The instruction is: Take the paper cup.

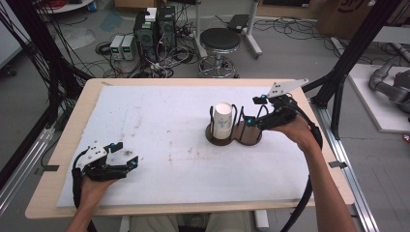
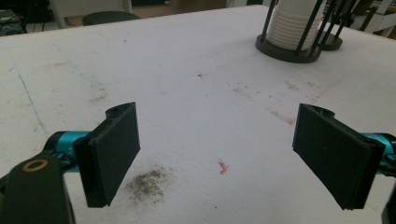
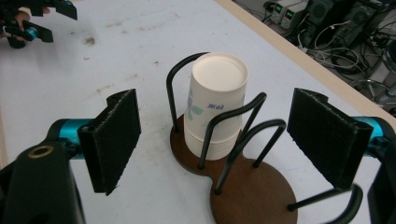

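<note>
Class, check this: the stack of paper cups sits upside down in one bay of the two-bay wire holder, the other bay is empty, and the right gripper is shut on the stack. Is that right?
One detail is wrong. The right gripper is open, its jaws apart and short of the stack of paper cups, as the right gripper view shows. The stack does sit upside down in one bay of the wire holder, and the other bay is empty.

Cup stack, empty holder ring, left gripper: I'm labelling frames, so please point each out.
cup stack [image 3: 215,100], right gripper view, side of the top cup.
empty holder ring [image 3: 254,198], right gripper view, its bare brown base.
left gripper [image 1: 126,161], high view, between its fingertips.
</note>
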Tool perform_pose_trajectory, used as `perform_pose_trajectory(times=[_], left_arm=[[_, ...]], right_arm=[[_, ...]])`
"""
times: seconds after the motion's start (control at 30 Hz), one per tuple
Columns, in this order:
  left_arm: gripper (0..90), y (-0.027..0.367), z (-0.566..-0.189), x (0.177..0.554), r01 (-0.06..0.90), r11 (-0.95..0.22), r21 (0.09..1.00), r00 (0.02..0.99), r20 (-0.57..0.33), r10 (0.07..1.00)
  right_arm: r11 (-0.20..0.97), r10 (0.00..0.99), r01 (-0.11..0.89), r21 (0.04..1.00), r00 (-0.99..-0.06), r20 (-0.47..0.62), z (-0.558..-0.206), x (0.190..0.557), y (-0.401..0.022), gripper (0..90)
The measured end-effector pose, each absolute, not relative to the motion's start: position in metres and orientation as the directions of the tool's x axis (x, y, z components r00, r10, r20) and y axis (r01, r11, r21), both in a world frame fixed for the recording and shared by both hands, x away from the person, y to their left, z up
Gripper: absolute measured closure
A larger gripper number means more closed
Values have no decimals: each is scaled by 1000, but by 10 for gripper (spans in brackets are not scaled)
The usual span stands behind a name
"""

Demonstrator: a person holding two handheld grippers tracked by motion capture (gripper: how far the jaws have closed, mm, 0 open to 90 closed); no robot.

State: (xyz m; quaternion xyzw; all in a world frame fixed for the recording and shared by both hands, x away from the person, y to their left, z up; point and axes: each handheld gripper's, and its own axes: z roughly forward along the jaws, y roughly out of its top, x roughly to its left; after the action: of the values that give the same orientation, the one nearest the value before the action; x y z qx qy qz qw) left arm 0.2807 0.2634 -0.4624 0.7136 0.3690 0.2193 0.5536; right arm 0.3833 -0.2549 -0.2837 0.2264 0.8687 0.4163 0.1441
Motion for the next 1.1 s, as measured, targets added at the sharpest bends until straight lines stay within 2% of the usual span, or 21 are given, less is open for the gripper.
perform_pose_trajectory(times=[0.33, 1.1], left_arm=[[148, 264, -462, 281, 284, -114, 952, 633, -97, 768], [147, 264, -463, 282, 296, -111, 949, 644, -113, 757]], right_arm=[[665, 433, 254, 702, -898, -85, -274, 412, -221, 177], [815, 345, 265, 516, -937, -63, -284, 458, -173, 178]])
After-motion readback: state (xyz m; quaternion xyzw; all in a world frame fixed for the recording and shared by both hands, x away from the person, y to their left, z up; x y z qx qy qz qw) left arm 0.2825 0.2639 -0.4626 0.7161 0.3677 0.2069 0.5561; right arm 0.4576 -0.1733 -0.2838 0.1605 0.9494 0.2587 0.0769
